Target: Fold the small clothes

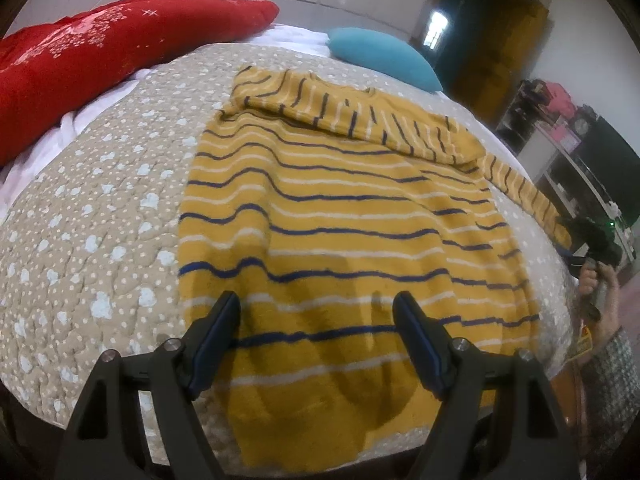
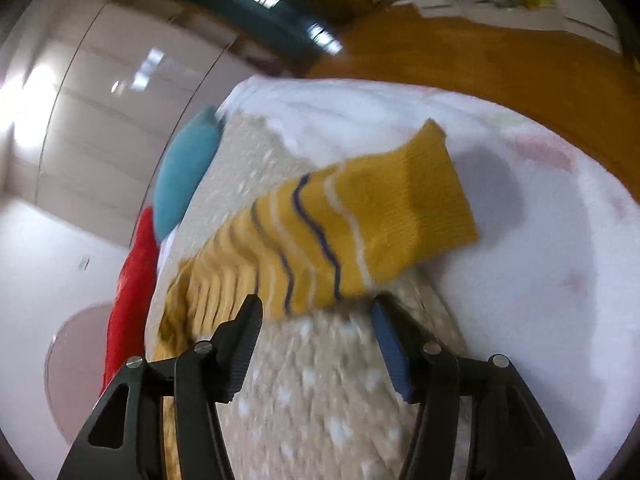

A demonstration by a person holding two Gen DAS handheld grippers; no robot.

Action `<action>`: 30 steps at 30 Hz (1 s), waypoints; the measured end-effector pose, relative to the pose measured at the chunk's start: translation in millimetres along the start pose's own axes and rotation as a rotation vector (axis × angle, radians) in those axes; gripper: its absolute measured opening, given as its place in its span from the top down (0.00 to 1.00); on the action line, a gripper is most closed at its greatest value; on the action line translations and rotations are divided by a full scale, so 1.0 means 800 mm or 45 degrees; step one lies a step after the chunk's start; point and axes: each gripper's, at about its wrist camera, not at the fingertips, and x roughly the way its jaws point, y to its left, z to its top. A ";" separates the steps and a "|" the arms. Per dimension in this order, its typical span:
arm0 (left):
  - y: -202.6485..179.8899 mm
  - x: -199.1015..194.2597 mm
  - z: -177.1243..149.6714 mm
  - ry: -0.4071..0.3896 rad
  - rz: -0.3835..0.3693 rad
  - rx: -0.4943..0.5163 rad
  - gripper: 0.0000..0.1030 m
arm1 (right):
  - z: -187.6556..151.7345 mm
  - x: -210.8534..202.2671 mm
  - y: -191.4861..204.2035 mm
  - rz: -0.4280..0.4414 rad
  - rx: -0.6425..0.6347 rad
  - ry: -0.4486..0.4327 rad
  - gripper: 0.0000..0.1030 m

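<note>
A mustard-yellow sweater (image 1: 340,216) with navy and white stripes lies flat on the bed. One sleeve is folded across its top, and the other sleeve (image 1: 524,196) stretches out to the right. My left gripper (image 1: 316,308) is open and empty, hovering over the sweater's lower hem. My right gripper (image 2: 316,312) is open and empty, just short of the outstretched sleeve's cuff (image 2: 400,208). The right gripper also shows in the left wrist view (image 1: 596,240), held in a hand at the bed's right edge.
The sweater rests on a beige quilt (image 1: 100,208) with white dots, over a white sheet (image 2: 540,280). A red pillow (image 1: 100,48) and a teal pillow (image 1: 384,56) lie at the far end. Shelves (image 1: 568,140) stand to the right, over a wooden floor (image 2: 500,64).
</note>
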 end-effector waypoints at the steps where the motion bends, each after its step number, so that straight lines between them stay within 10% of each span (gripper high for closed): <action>1: 0.003 -0.002 0.000 -0.005 0.002 -0.010 0.25 | 0.001 0.003 0.004 -0.018 0.006 -0.044 0.39; 3: 0.008 -0.005 0.002 -0.017 -0.004 -0.027 0.25 | 0.010 0.010 0.010 -0.066 0.020 -0.113 0.41; 5: 0.009 -0.009 0.003 -0.032 -0.009 -0.025 0.25 | 0.019 0.018 0.015 -0.119 0.029 -0.121 0.91; 10: 0.009 -0.023 0.005 -0.091 -0.024 0.030 0.24 | 0.040 0.006 0.076 -0.269 -0.109 -0.188 0.90; 15: 0.024 -0.029 0.006 -0.124 -0.092 0.007 0.24 | 0.000 0.014 0.253 -0.247 -0.561 -0.232 0.90; 23: 0.080 -0.052 0.001 -0.195 -0.103 -0.104 0.23 | -0.215 0.144 0.511 0.069 -1.159 0.082 0.91; 30: 0.136 -0.069 -0.011 -0.244 -0.065 -0.205 0.22 | -0.387 0.298 0.557 0.075 -1.379 0.514 0.87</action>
